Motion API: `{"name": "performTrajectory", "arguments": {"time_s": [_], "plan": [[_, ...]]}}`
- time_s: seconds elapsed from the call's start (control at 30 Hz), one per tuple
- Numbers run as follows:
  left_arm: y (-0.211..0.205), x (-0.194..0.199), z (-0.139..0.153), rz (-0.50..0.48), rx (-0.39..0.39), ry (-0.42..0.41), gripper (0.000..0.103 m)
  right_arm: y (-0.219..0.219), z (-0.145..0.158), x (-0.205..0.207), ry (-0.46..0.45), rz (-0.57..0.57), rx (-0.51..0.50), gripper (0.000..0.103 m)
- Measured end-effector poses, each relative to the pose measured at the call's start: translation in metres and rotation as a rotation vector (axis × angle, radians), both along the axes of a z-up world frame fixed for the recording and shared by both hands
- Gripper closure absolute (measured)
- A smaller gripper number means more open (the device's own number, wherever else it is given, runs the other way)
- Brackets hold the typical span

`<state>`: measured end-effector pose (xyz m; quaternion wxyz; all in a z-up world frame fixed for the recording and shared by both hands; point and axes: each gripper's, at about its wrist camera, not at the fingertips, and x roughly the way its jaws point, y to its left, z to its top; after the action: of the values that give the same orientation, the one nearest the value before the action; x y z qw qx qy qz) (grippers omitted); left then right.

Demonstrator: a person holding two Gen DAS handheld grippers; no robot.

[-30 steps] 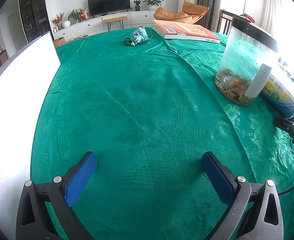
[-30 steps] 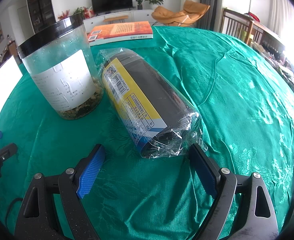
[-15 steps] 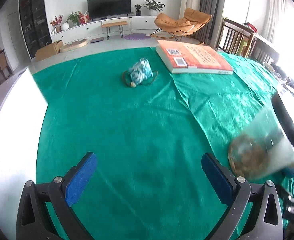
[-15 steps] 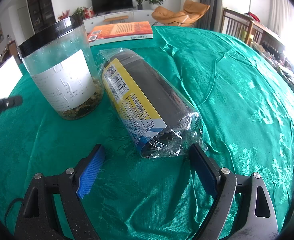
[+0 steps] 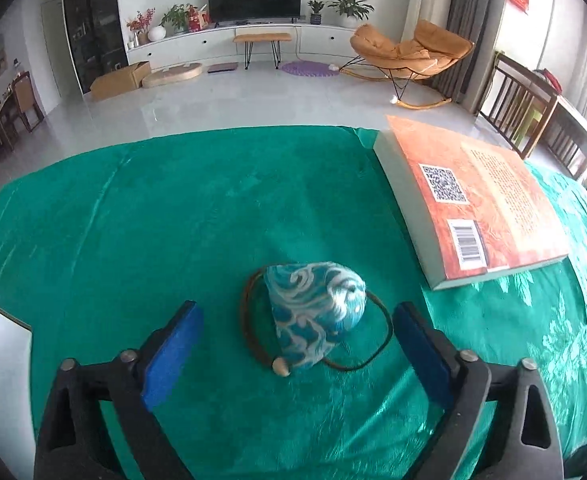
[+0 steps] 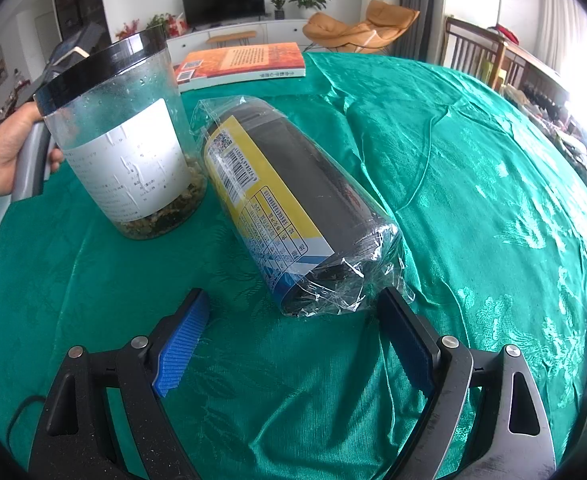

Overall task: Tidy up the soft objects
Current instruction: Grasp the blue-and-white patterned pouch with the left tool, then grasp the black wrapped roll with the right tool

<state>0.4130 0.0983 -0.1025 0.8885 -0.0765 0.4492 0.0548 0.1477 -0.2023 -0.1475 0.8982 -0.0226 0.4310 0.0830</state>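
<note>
Advanced across the worktop (image 5: 93, 220) since the earlier frame: left claw (image 5: 297, 344), formerly over bare green cloth with the pouch far off near the book, now set directly before the pouch (image 5: 313, 312). Jar and wrapped roll gone from the left view. Right view nearly unchanged, save for the person's left hand (image 6: 5, 156) now showing behind the jar (image 6: 121, 140).

Left claw: spread wide, pads either side of the pouch, not touching it. Pouch lying on the cloth between and just ahead of the pads, cord (image 5: 249, 320) looped around it, small bead (image 5: 280, 367) at the near end. Book (image 5: 473, 196) lying flat to the right, apart from the pouch.

Right claw (image 6: 293, 344): spread, holding nothing, with the near end of the wrapped roll (image 6: 293, 208) just ahead of its pads. Roll lying on its side, just beside the jar; contact between them cannot be told.

Handling, by judgement: pouch light, soft, likely to squash and sag under pressure; fabric not slippery. Best hold across the plump middle, not the loose cord, which may slip or snag. Roll soft but bulkier, film wrap crinkled and probably slick; hold advised across the body, not the loose film end.
</note>
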Motion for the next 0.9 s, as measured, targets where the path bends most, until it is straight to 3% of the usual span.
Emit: {"name": "performTrajectory", "arguments": {"time_s": [0.03,0.07,0.2,0.33,0.53,0.63,0.77,0.87,0.9], "plan": [[0.0,0.002,-0.001,0.005,0.004,-0.01,0.039,0.0,0.0,0.0,0.0,0.0,0.0,0.014],[0.0,0.004,0.002,0.001,0.021,-0.028,0.055,0.0,0.0,0.0,0.0,0.0,0.0,0.014],[0.002,-0.01,0.009,-0.041,-0.006,-0.053,0.055,0.0,0.0,0.0,0.0,0.0,0.0,0.014],[0.009,-0.06,0.023,-0.099,-0.087,-0.052,0.055,0.0,0.001,0.0,0.0,0.001,0.002,0.014],[0.006,-0.143,0.051,-0.199,-0.097,-0.052,0.055,-0.017,0.01,-0.011,-0.015,0.009,0.096,0.016],[0.002,-0.169,0.053,-0.219,-0.112,-0.049,0.055,-0.025,0.031,-0.025,-0.054,0.006,0.102,0.016],[-0.009,-0.195,0.049,-0.243,-0.128,-0.03,0.055,-0.006,0.054,0.005,-0.041,0.112,-0.013,0.016],[-0.015,-0.212,0.055,-0.242,-0.163,-0.041,0.055,0.016,0.045,0.044,0.02,0.22,-0.148,0.017],[-0.016,-0.217,0.058,-0.241,-0.168,-0.05,0.055,0.019,0.041,0.054,0.035,0.25,-0.167,0.022]]}}
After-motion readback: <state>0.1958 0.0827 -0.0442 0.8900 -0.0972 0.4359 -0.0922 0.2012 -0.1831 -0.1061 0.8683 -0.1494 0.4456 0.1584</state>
